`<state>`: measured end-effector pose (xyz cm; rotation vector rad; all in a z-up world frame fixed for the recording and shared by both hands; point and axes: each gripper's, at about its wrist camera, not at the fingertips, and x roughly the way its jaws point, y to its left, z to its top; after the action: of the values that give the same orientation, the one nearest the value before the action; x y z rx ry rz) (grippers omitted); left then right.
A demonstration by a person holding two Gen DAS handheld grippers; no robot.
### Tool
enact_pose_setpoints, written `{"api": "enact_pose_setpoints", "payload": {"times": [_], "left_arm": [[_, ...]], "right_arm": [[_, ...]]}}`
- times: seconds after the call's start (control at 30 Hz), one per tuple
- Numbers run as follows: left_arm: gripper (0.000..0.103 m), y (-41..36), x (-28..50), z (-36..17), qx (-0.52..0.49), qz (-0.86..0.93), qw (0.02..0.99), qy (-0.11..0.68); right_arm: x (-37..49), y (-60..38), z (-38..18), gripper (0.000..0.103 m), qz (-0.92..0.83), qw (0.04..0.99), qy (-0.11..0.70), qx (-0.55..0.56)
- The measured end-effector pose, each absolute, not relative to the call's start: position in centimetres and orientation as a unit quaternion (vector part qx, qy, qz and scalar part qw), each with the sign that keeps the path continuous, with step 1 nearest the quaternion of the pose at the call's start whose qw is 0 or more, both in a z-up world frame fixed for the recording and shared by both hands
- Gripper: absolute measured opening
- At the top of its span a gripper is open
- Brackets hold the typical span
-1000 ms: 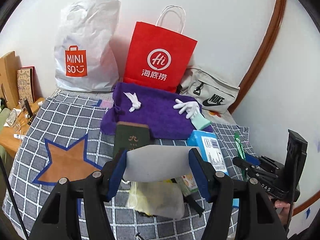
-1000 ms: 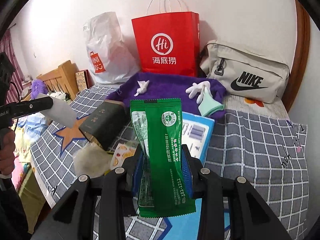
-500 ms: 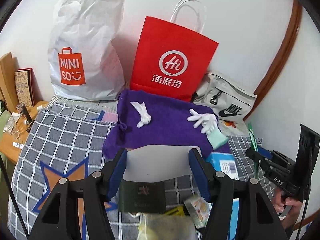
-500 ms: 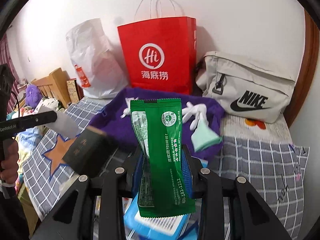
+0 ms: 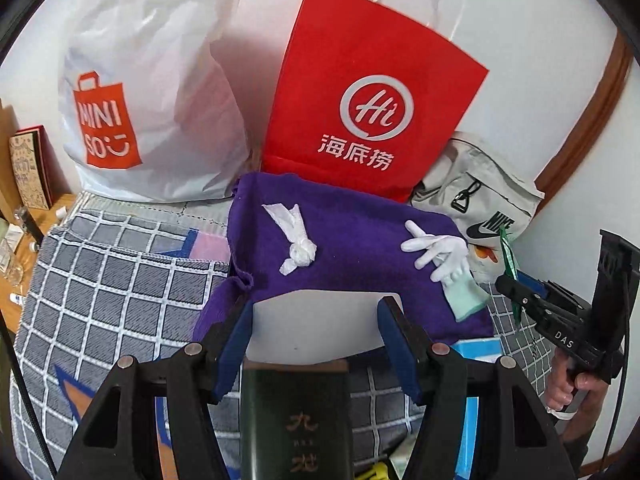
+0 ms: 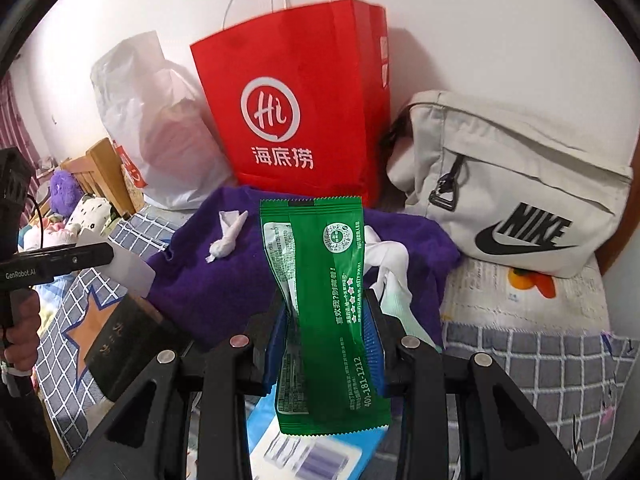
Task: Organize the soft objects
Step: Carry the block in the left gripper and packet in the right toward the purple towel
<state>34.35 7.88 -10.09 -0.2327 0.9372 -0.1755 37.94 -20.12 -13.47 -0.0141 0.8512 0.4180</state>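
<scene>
You have a red paper bag [image 5: 372, 96] standing against the white wall, with a white plastic shopping bag [image 5: 152, 92] just beside it on one side and a beige sling bag [image 6: 516, 184] on the other. In front of you, a dark green box [image 5: 296, 420] lies on the grey checked bedspread [image 5: 116, 276]. Next to the box there's a blue packet [image 6: 312, 456].

white bag [image 5: 152, 92]: MINISO | red bag [image 5: 368, 96]: Hi 海底捞 | grey bag [image 6: 516, 184]: NIKE | green packet [image 6: 324, 304]: seemingly 400-181-1212
</scene>
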Motion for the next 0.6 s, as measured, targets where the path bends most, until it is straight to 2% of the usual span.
{"api": "enact_pose_setpoints", "payload": {"times": [0.6], "left_arm": [[0.063, 7.4, 40.3, -16.0, -0.111, -0.084, 0.835, 0.533]], "right_arm": [[43.0, -18.7, -19.0, 0.035, 0.201, 0.855, 0.476, -0.047]]}}
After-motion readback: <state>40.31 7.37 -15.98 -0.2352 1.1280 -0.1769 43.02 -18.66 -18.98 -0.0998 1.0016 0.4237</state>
